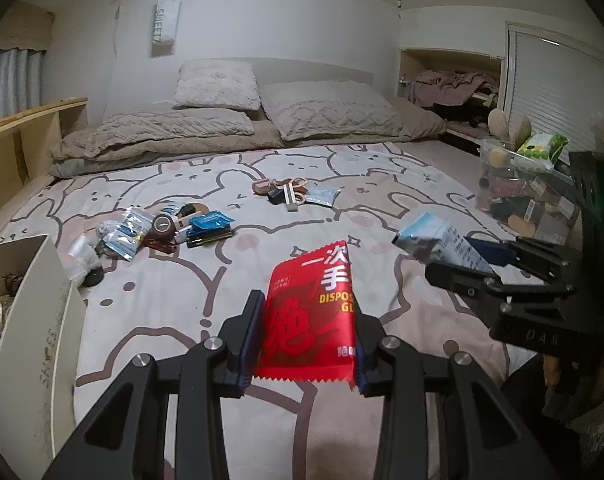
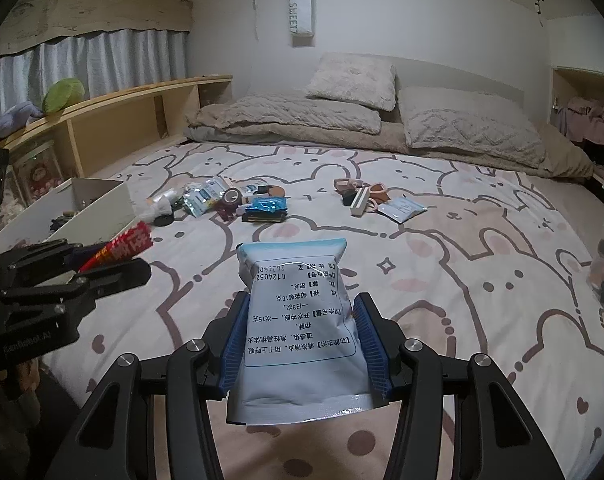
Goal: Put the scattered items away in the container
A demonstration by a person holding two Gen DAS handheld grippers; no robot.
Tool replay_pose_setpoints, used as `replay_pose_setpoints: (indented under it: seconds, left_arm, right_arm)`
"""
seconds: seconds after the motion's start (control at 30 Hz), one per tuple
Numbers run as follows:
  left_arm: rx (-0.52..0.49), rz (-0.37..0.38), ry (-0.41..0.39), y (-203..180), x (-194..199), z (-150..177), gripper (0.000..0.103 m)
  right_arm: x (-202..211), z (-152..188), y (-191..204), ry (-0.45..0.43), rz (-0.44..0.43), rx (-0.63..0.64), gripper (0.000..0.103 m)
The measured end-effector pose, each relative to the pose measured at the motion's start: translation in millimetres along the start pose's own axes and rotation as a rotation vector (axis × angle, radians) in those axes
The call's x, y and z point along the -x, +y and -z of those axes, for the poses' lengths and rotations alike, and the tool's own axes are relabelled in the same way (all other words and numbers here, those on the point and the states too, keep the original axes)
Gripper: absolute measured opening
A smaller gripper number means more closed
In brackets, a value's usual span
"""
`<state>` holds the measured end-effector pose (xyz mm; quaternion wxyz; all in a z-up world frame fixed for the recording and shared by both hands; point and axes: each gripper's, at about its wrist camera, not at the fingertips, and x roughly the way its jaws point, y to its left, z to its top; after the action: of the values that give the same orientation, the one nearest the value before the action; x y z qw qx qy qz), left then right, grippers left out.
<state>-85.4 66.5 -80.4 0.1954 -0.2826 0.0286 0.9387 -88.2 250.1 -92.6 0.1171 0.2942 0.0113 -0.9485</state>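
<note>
Red sachet (image 1: 309, 312) near white box (image 1: 42, 304)

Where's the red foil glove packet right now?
The red foil glove packet is clamped in the left gripper, above the bed, right of the white storage box.

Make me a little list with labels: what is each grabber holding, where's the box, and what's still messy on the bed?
left gripper: jaws shut on the red packet
right gripper: jaws shut on the pale blue packet
white box: at the bed's left edge, open on top
still on the bed: left pile of packets and tape, smaller pile near the middle
clear bin: right side, already full of things
</note>
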Motion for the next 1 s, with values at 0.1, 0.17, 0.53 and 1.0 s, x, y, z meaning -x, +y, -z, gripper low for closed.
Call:
replay_pose_setpoints:
  seconds: [0.1, 0.17, 0.53, 1.0]
  left_arm:
    - [0.018, -0.001, -0.018, 2.6, 10.6, -1.4, 0.037]
    - [0.023, -0.004, -0.029, 3.3, 17.4, -2.8, 0.037]
    - [0.058, -0.041, -0.093, 13.4, 55.0, -13.3, 0.037]
    - [0.056, -0.177, -0.172, 41.7, 108.0, -26.6, 0.037]
  right_arm:
    - [5.9, 1.5, 5.1, -0.001, 0.002, 0.004, 0.053]
    - [10.9, 1.6, 9.0, -0.008, 0.002, 0.011, 0.053]
    - [36.9, -11.8, 23.4, -0.07, -0.029, 0.015, 0.053]
    - [54.5, -44.7, 64.5, -0.155, -0.121, 0.061, 0.053]
